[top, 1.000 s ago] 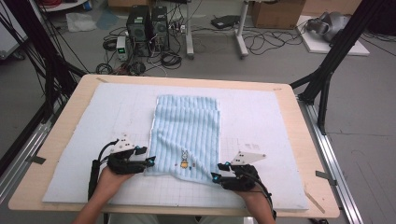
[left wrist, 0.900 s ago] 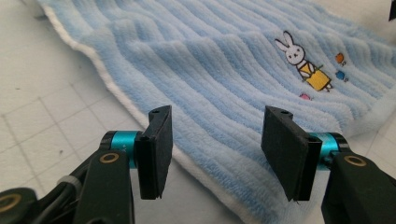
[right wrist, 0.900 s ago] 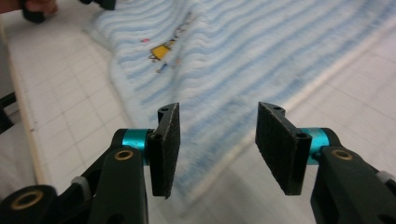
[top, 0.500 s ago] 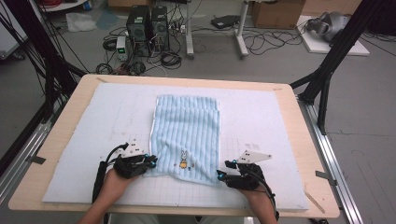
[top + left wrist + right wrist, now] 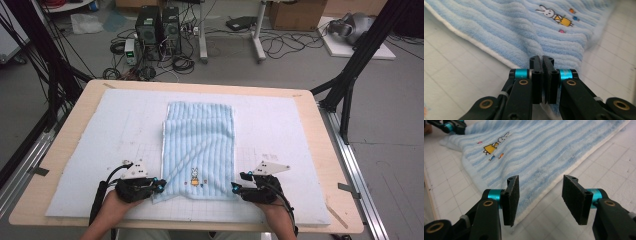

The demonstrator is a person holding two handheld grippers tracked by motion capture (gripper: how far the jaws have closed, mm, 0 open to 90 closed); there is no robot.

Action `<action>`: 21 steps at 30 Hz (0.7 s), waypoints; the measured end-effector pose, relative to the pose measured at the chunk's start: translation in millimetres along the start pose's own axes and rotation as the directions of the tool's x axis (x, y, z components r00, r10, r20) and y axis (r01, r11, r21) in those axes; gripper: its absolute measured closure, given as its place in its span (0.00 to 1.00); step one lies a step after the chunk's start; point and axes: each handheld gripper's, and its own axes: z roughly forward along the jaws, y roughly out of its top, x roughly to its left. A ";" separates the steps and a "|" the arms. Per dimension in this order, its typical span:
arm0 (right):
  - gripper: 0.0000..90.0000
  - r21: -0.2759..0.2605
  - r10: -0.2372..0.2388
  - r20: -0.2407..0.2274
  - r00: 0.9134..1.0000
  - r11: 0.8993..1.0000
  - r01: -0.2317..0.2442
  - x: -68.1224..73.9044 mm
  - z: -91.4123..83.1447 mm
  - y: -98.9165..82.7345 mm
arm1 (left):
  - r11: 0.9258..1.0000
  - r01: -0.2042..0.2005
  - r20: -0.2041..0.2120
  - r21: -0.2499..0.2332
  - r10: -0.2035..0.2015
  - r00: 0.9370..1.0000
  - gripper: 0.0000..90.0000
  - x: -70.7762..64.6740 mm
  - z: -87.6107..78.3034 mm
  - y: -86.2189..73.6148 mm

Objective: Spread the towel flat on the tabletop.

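Pale-blue striped terry, one towel (image 5: 200, 145) only, lying folded along the middle of the white gridded mat (image 5: 90, 135) on the wooden desk (image 5: 70, 107), rabbit picture (image 5: 194, 175) toward the near edge. Left gripper (image 5: 159, 186) pressing its jaws together on the towel's near left corner, cloth pinched between the pads and bunching a little in the left gripper view (image 5: 543, 75). Right gripper (image 5: 234, 188) hanging wide open just over the near right corner, nothing between its jaws, white hem passing under the gap in the right gripper view (image 5: 539, 195). Likely taking both near corners so as to lift the near edge evenly and carry it away for another fold, one corner secured, the other about to be. Counting up: one towel, one mat, two grippers, two hands (image 5: 115, 202) coming in from the near side.
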 end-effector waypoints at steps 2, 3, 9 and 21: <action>0.53 -0.001 -0.003 0.000 1.000 1.000 0.003 -0.9 -0.3 -0.1 | 1.000 -0.005 0.030 0.002 0.005 1.000 0.96 -4.4 -3.8 -3.6; 0.53 0.001 0.001 0.000 1.000 1.000 -0.001 -1.1 -0.5 -0.1 | 1.000 -0.005 0.035 0.003 0.005 0.999 0.96 -5.7 -4.9 -4.6; 0.53 -0.011 0.016 0.009 1.000 1.000 -0.016 -3.8 2.2 1.7 | 0.998 0.017 0.005 -0.065 -0.017 1.000 0.78 -2.4 -11.3 -5.6; 0.56 -0.021 0.028 0.102 0.994 0.999 -0.026 -16.5 24.2 24.1 | 0.974 0.096 -0.148 -0.205 -0.128 0.981 0.51 32.2 -18.4 7.5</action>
